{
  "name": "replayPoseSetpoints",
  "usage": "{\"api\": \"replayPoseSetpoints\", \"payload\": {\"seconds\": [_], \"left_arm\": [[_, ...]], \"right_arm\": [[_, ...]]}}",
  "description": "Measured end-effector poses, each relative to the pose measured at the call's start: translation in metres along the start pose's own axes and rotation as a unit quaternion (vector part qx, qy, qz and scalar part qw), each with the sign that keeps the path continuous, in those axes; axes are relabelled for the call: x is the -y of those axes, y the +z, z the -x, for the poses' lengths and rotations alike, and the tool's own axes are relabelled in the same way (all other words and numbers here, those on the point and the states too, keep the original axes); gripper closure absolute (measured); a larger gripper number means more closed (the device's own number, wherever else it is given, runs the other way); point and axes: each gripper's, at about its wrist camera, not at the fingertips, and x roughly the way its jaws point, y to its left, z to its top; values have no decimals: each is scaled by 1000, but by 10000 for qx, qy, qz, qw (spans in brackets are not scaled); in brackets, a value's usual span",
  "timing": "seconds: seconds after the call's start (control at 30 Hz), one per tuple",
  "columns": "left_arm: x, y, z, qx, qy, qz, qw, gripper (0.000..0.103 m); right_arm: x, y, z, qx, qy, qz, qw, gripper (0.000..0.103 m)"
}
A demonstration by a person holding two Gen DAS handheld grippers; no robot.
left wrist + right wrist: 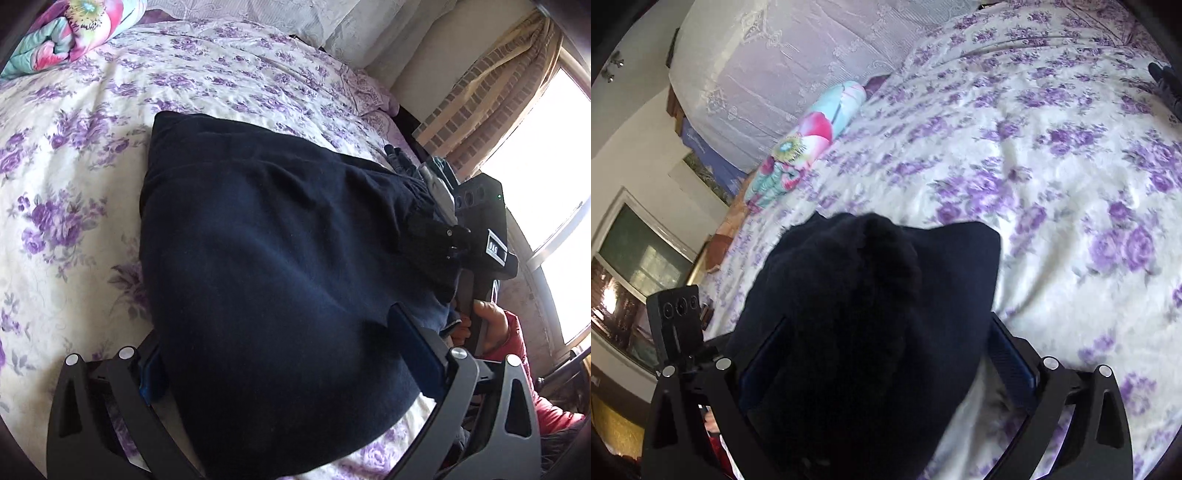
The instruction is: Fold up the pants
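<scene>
Lying on the bed in front of you, the dark navy pants (280,236) are sitting in a thick, bunched heap on the purple-flowered bedspread (74,155), with the fabric spilling back between the fingers of both tools. In the left wrist view your left gripper (280,354) is standing spread wide, one blue-padded finger on each side of the cloth; the pants are filling the gap and covering most of it, so you are straddling the heap, though whether the pads are pressing the cloth I cannot tell. Your right gripper (882,354) is showing the same in its own view — fingers (1012,354) parted, the dark heap (871,295) mounded up between them and hiding the near finger almost fully — so there, too, any real pinch cannot be told. Further out in the left wrist view, the black body of the other tool (480,229) is sitting at the far right edge of the pants, held by your hand (487,321) in a red sleeve. Beyond that, a bright flowered quilt (70,29) is lying rolled at the head of the bed, a white lace cover (783,66) is draping the headboard side, and a checked curtain (487,110) is hanging beside the bright window (546,155).
</scene>
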Motion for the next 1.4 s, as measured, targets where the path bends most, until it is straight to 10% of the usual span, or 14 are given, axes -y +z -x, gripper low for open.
{"api": "replayPoseSetpoints", "payload": {"seconds": [0.17,0.4,0.63,1.03,1.2,1.3,1.4], "left_arm": [[22,0,15,422,512,-432,9969,35],[53,32,33,762,527,-820,9923,52],[55,135,29,1151,963,-1119,9823,53],[-63,354,-78,1592,1622,-478,9727,49],[-150,352,-149,935,2134,600,9706,27],[-178,345,-129,1122,1338,1326,9757,23],[-176,338,-107,1514,1988,1309,9594,16]], "right_arm": [[-25,-4,17,460,-49,507,9976,45],[-54,25,38,571,-36,1094,9923,55],[-69,134,24,874,-308,1597,9828,56],[-25,347,-126,1182,-936,1757,9728,52],[60,341,-191,1122,-1973,927,9695,28],[86,329,-163,1539,-1525,158,9761,16],[73,317,-131,2075,-1741,506,9613,5]]}}
